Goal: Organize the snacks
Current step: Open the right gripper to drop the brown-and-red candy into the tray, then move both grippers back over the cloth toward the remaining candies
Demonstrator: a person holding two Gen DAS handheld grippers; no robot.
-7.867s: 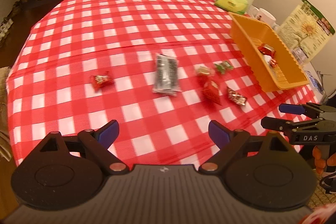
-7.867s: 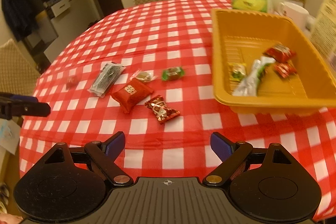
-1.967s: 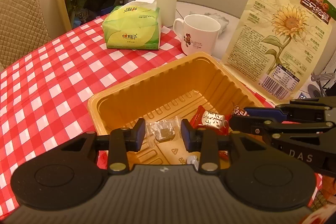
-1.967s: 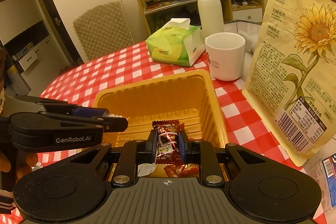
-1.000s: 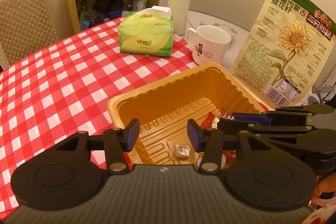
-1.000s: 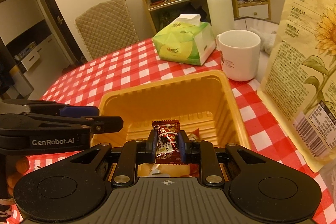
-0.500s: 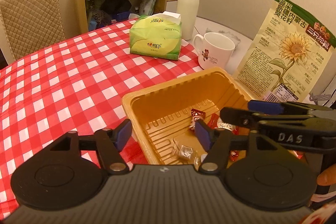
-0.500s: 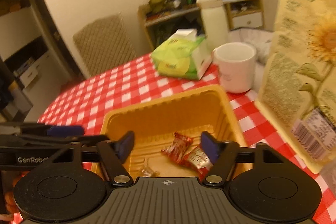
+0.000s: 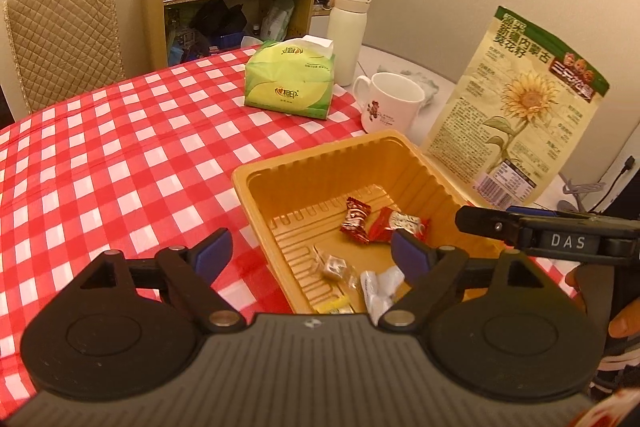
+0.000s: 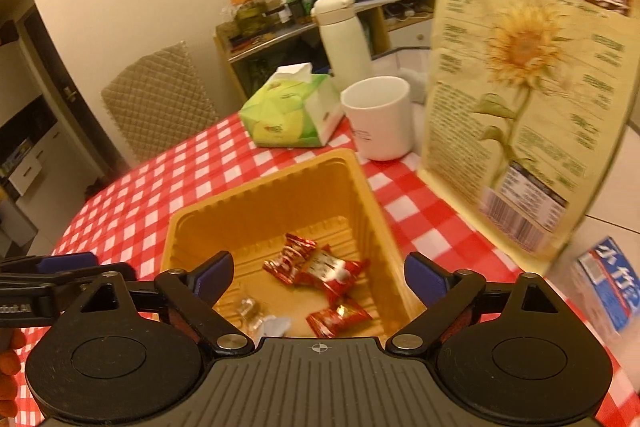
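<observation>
Both grippers hang over the orange tray (image 9: 256, 183), jaws just spread wide and gripping nothing; the left gripper (image 9: 310, 253) sits above a clear-wrapped candy (image 9: 334, 265) on the tray floor; the right gripper (image 10: 318, 277) hovers just above the red-wrapped snacks (image 10: 316, 267) lying loose there — none touched.

The table, covered with a red-and-white checked tablecloth (image 9: 120, 163), carries an orange tray (image 9: 256, 187), a green tissue pack (image 9: 288, 83), a white mug (image 9: 390, 103), a white flask (image 9: 347, 27) and an upright sunflower-seed bag (image 9: 516, 115).
</observation>
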